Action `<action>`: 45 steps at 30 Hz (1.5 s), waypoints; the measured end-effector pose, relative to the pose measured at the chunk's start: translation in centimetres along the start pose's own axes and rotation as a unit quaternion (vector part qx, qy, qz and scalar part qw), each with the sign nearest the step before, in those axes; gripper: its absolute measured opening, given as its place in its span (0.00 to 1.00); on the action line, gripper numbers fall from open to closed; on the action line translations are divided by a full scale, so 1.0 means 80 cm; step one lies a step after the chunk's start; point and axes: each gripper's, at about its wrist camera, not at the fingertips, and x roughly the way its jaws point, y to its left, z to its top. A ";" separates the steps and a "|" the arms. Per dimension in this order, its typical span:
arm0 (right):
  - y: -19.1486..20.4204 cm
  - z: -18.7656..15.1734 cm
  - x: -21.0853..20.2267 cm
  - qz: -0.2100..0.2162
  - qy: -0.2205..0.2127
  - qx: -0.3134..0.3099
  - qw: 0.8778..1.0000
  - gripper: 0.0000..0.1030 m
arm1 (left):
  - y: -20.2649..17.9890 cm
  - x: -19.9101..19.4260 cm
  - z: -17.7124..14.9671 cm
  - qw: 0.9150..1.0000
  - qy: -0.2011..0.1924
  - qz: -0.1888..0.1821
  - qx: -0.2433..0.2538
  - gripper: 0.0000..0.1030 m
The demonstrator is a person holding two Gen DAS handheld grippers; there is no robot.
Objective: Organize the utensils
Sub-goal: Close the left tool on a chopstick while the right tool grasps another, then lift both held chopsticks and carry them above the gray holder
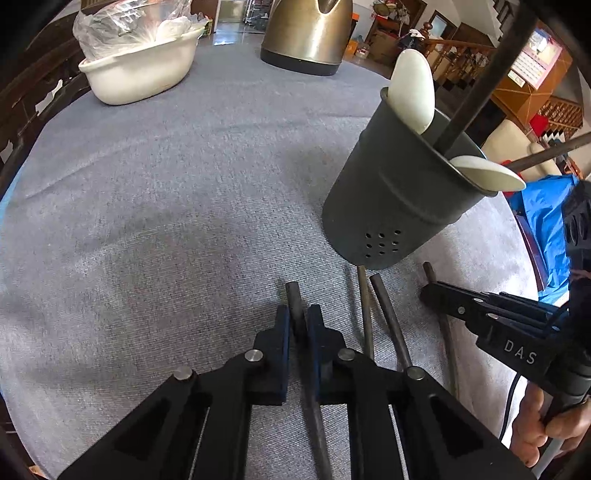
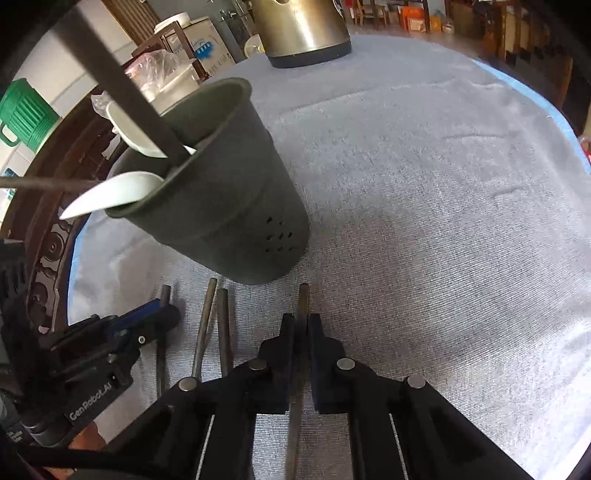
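Observation:
A dark grey utensil holder (image 1: 399, 199) (image 2: 229, 199) stands on the grey cloth and holds white spoons (image 1: 413, 88) (image 2: 110, 195) and dark chopsticks (image 1: 476, 85). Several dark chopsticks lie on the cloth in front of it. My left gripper (image 1: 297, 321) is shut on one chopstick (image 1: 295, 299). My right gripper (image 2: 303, 328) is shut on another chopstick (image 2: 303, 302). Two loose chopsticks (image 1: 369, 317) (image 2: 210, 321) lie between them. Each gripper shows in the other's view, the right one (image 1: 432, 291) and the left one (image 2: 166, 314).
A metal kettle (image 1: 306, 33) (image 2: 303, 29) stands at the far side of the table. A cream basin (image 1: 144, 70) with plastic bags sits at the far left. The table edge runs close by the holder's right side (image 1: 517, 229).

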 end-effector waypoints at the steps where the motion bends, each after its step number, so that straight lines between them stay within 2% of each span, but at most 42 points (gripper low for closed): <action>1: 0.000 -0.001 -0.002 -0.002 -0.006 0.002 1.000 0.06 | 0.001 -0.002 -0.001 1.000 -0.003 0.002 -0.002 0.09; 5: -0.016 -0.012 -0.028 0.013 -0.030 0.012 0.999 0.06 | 0.008 -0.025 -0.004 1.000 -0.028 0.001 -0.012 0.08; 10: -0.033 -0.017 -0.074 0.049 -0.080 0.021 0.995 0.06 | 0.014 -0.068 -0.008 0.998 -0.067 0.002 -0.018 0.07; 18: -0.066 -0.025 -0.141 0.084 -0.158 0.055 0.982 0.06 | 0.014 -0.145 -0.005 0.991 -0.132 0.003 -0.025 0.07; 24: -0.079 -0.016 -0.192 0.100 -0.229 0.082 0.965 0.06 | 0.012 -0.191 0.005 0.982 -0.186 0.004 -0.024 0.07; 32: -0.082 0.003 -0.250 0.085 -0.323 0.099 0.937 0.06 | 0.010 -0.241 0.036 0.965 -0.259 0.020 -0.032 0.07; 37: -0.078 0.015 -0.272 0.088 -0.361 0.108 0.922 0.06 | 0.014 -0.259 0.055 0.955 -0.292 0.029 -0.041 0.07; 40: -0.075 0.021 -0.281 0.096 -0.389 0.126 0.907 0.06 | 0.013 -0.273 0.065 0.949 -0.310 0.030 -0.040 0.07; 45: -0.065 0.028 -0.296 0.067 -0.435 0.136 0.887 0.06 | 0.007 -0.300 0.074 0.939 -0.340 0.026 -0.036 0.07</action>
